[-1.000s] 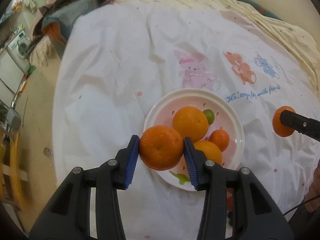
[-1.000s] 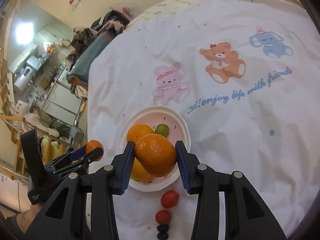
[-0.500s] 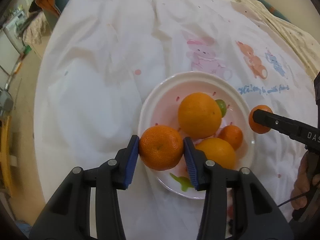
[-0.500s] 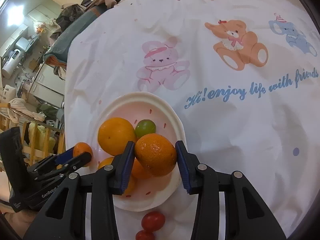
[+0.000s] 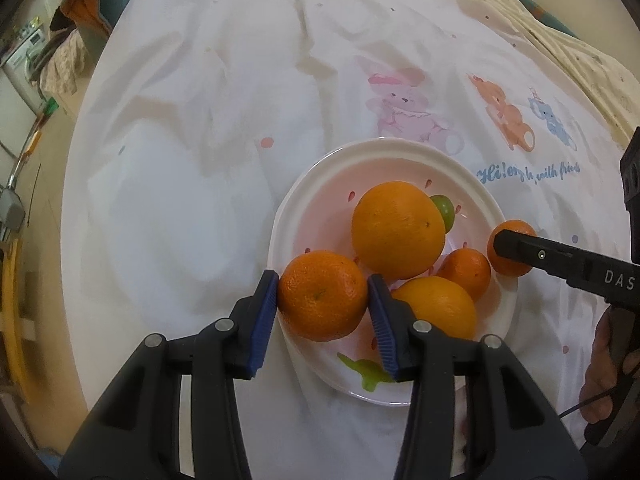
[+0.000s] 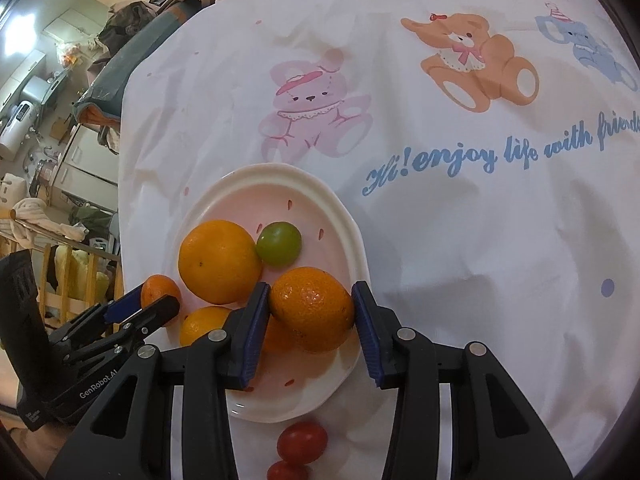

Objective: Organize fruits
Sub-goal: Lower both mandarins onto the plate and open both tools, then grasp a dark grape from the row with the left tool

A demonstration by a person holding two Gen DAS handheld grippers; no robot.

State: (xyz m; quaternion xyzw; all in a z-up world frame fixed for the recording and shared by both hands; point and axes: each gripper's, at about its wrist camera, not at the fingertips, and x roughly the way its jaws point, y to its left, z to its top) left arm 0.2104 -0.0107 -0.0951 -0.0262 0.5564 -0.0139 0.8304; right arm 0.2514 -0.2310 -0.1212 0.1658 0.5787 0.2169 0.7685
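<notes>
A white plate (image 5: 384, 150) (image 6: 344, 216) on the white printed sheet holds a large orange (image 5: 398, 229) (image 6: 219, 261), a green grape (image 5: 443, 209) (image 6: 279, 244), a small mandarin (image 5: 466, 273) and another orange (image 5: 436, 306) (image 6: 200, 324). My left gripper (image 5: 323, 296) (image 6: 154, 306) is shut on a mandarin (image 5: 323, 295) (image 6: 158, 288) over the plate's near left rim. My right gripper (image 6: 311, 309) (image 5: 502, 250) is shut on an orange (image 6: 311, 308) (image 5: 516, 246) over the plate's right side.
Two red cherry tomatoes (image 6: 302, 442) lie on the sheet just in front of the plate. The sheet's left edge drops to the floor, with piled clothes (image 5: 80, 8) and furniture (image 6: 48, 128) beyond it. A yellowish quilt (image 5: 580, 48) lies at the far right.
Both grippers have moved closer and lower over the plate, each still holding its fruit. The right gripper's orange has come in over the plate's right rim.
</notes>
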